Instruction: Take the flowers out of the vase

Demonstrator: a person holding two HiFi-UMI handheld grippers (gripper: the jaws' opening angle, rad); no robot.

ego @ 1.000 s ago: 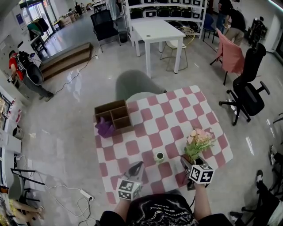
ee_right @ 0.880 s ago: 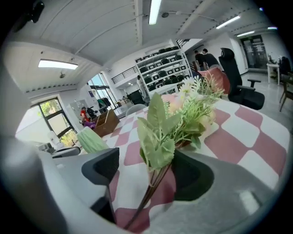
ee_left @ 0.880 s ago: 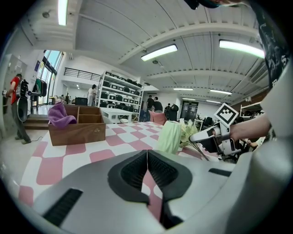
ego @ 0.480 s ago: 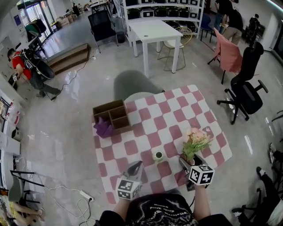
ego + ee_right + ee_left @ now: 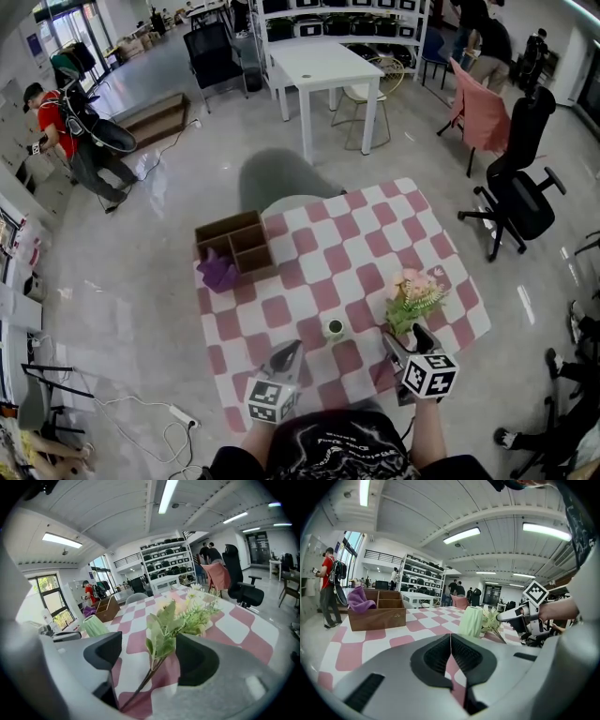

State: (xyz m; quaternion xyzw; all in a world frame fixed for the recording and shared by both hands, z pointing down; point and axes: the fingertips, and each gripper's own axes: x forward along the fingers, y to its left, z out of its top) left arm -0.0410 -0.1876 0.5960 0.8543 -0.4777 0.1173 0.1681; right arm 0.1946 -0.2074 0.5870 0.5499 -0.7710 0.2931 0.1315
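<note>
- Pink and cream flowers (image 5: 414, 298) with green fern sprigs appear to lie on the checked counter (image 5: 319, 253), right of the vase (image 5: 335, 330) and apart from it, stem toward the person.
- Change: the right gripper (image 5: 405, 339) jaws looked narrower a second ago; they now stand wide either side of the stem, gripping nothing.
- Meaning: the flowers are out and released, so the task looks finished.
- Left gripper (image 5: 298, 347): jaws pressed together, empty.
- Vase: pale green, upright, seemingly empty.

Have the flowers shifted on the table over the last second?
No. The flowers lie at the same spot right of the green vase, their stem between the jaws of the open right claw.
</note>
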